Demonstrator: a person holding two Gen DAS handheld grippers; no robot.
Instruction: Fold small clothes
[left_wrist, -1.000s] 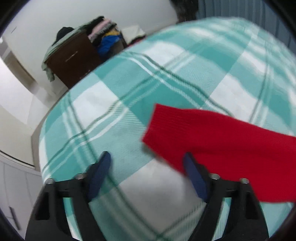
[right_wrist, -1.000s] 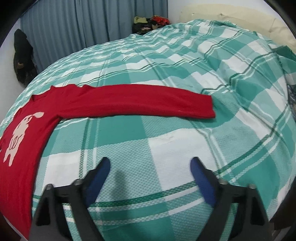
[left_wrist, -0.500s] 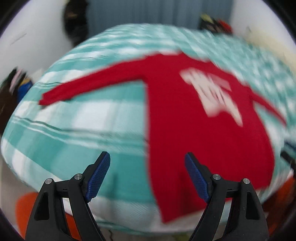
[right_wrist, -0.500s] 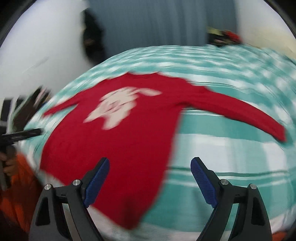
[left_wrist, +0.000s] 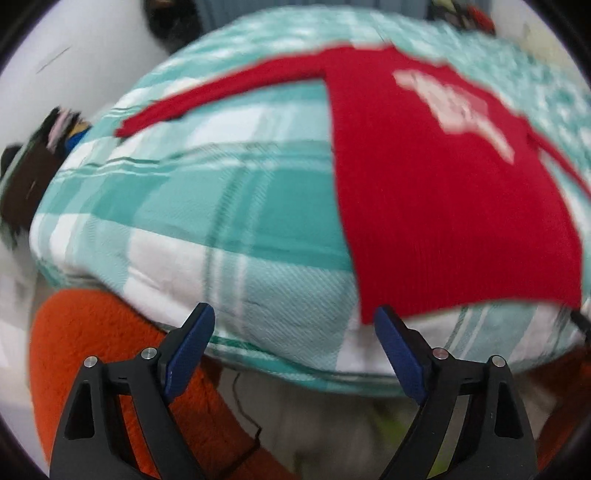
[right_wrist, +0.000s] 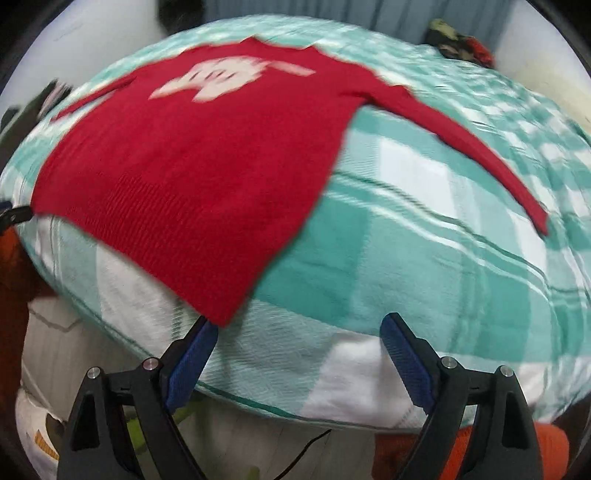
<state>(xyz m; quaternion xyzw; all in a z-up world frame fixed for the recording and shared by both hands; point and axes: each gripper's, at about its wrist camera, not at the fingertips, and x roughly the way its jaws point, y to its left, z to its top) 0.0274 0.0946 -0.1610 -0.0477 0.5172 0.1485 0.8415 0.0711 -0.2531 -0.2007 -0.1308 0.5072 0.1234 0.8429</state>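
I see a small red knit sweater lying flat on the bed, front up, with a pale blurred motif on the chest and both long sleeves spread outward. Its hem is ribbed and sits near the bed's near edge. The bedcover is a woven teal-and-white check with thin dark green lines, rounded over the mattress edge.

My left claw hangs above that edge with its jaws opening and nothing between the blue pads; the sweater's lower left corner lies just beyond its right pad. My right claw is released too, spread wide and empty, the sweater's other hem corner just above its left pad.

Fuzzy orange fabric shows below the bed.
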